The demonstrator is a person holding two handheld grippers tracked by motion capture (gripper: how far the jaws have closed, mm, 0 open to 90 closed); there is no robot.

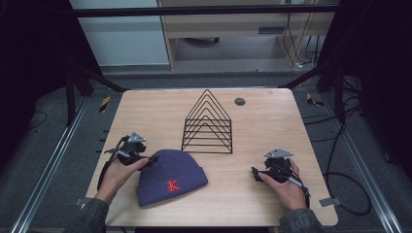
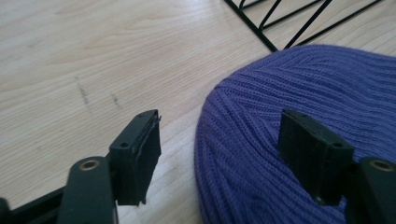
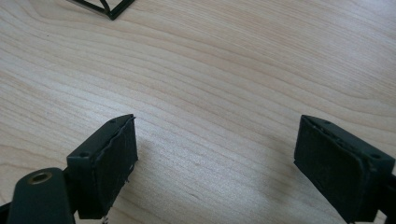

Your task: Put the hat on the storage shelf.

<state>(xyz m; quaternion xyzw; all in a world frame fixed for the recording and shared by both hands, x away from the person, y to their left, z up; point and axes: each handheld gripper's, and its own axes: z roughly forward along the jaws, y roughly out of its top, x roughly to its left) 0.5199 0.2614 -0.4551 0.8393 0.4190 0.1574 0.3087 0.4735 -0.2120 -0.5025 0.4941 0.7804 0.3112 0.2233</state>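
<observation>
My left tongs stand spread over the purple beanie's edge without pinching it, while my right tongs hover spread above the bare counter.

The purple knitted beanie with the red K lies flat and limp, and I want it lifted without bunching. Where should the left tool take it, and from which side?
Grip the purple knitted beanie at its rounded crown edge, coming from its left side, where the left tool already straddles that rim with open jaws. There the knit overhangs the wooden table as a thin pinchable fold; the thick cuff is probably bulkier.
</observation>
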